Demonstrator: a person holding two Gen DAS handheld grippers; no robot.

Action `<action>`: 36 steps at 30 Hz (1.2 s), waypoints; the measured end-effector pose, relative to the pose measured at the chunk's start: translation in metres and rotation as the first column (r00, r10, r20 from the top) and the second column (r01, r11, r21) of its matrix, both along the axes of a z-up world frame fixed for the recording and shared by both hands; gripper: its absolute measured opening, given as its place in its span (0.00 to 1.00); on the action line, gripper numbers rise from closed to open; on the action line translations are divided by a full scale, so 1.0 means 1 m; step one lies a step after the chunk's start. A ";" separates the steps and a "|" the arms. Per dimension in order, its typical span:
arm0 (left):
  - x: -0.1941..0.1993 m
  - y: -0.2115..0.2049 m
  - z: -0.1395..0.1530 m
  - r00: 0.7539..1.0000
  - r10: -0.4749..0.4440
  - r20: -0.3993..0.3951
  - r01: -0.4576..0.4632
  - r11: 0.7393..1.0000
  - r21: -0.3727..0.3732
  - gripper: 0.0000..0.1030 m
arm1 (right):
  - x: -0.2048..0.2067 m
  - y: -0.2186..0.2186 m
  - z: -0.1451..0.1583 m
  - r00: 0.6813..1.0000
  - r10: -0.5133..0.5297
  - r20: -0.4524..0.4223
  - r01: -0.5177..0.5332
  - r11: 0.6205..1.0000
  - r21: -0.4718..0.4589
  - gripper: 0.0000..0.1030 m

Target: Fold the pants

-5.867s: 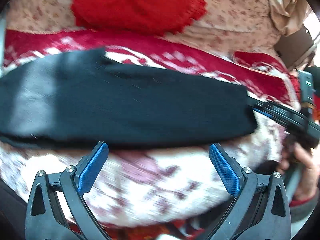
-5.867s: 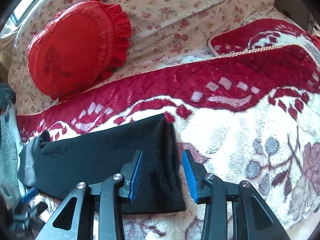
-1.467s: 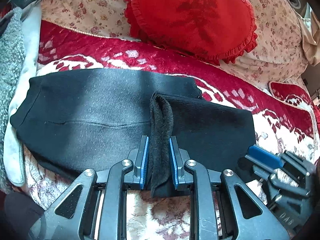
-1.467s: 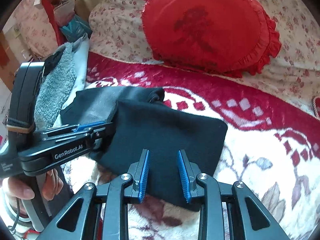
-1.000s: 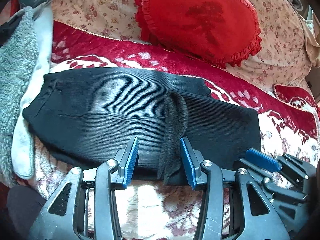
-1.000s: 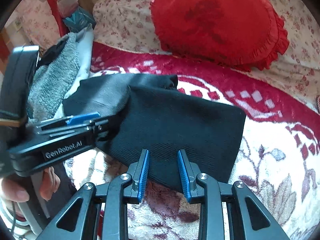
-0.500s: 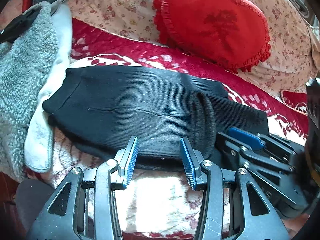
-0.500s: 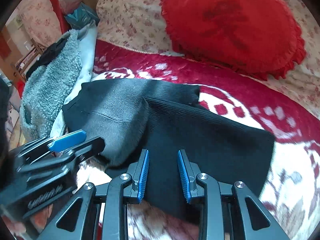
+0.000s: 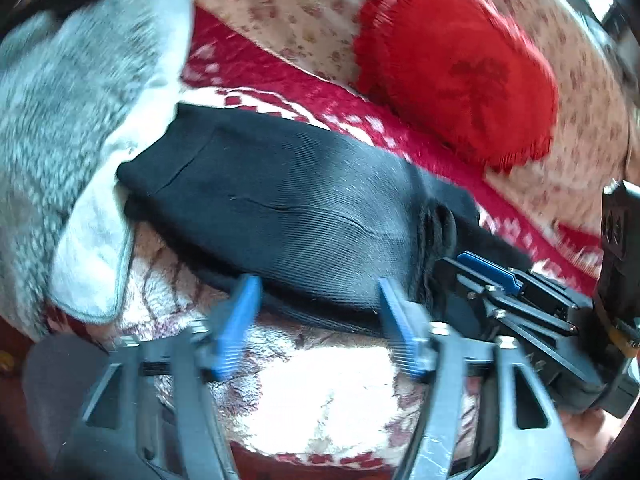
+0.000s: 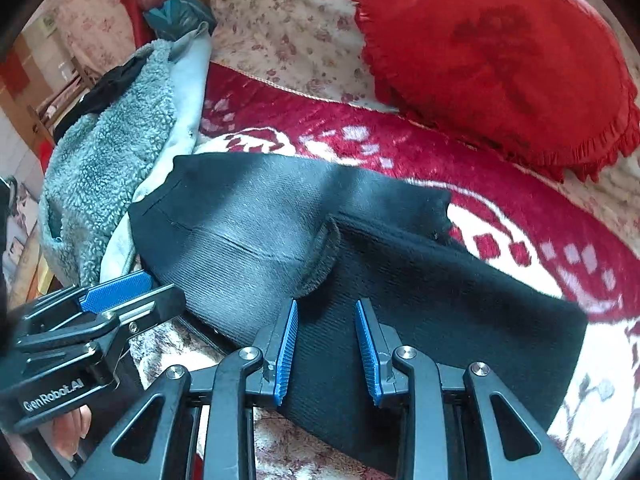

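Observation:
The black knit pants [image 9: 288, 200] lie folded over on the red and white blanket [image 9: 320, 384], with the leg cuff [image 10: 320, 264] resting on top near the middle. My left gripper [image 9: 320, 320] is open and empty, just in front of the pants' near edge. My right gripper [image 10: 326, 340] is open and empty over the near edge of the pants [image 10: 420, 300], right of the cuff. Each gripper shows in the other's view: the right one [image 9: 520, 292] at the right, the left one [image 10: 100, 312] at the lower left.
A red heart-shaped cushion [image 9: 460, 60] leans on the floral cover [image 10: 288, 28] behind the pants; it also shows in the right wrist view [image 10: 500, 52]. A grey fleece garment [image 10: 104, 168] lies piled at the left, touching the pants' left end.
My left gripper let go of the cuff, opened wide and drew back left toward the near edge. The right gripper stayed open and shifted left over the pants.

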State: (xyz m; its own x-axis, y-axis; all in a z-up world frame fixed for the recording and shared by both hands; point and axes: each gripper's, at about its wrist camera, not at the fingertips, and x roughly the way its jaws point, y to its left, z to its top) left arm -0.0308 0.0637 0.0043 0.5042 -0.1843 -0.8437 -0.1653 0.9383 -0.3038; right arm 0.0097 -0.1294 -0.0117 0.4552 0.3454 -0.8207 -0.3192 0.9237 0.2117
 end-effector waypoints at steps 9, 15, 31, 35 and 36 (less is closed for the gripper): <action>-0.005 0.070 -0.019 0.962 0.269 -0.056 -0.274 0.950 -0.152 0.76 | 0.045 0.066 0.031 0.986 0.144 0.082 -0.148 0.988 0.039 0.46; -0.002 0.088 -0.035 0.932 0.351 -0.092 -0.362 0.918 -0.165 0.76 | 0.094 0.128 0.020 0.970 0.238 0.053 -0.240 0.970 0.028 0.49; 0.014 0.087 -0.031 0.945 0.327 -0.001 -0.317 0.917 -0.242 0.21 | 0.142 0.164 -0.011 0.957 0.288 -0.028 -0.278 0.942 0.187 0.14; 0.001 0.053 0.016 0.961 0.200 0.192 -0.171 0.973 -0.156 0.17 | 0.119 0.124 0.035 0.969 0.235 0.072 -0.246 0.929 0.276 0.12; -0.004 0.042 0.027 0.959 0.154 0.237 -0.126 0.984 -0.126 0.17 | 0.111 0.106 0.049 0.973 0.209 0.097 -0.229 0.924 0.306 0.12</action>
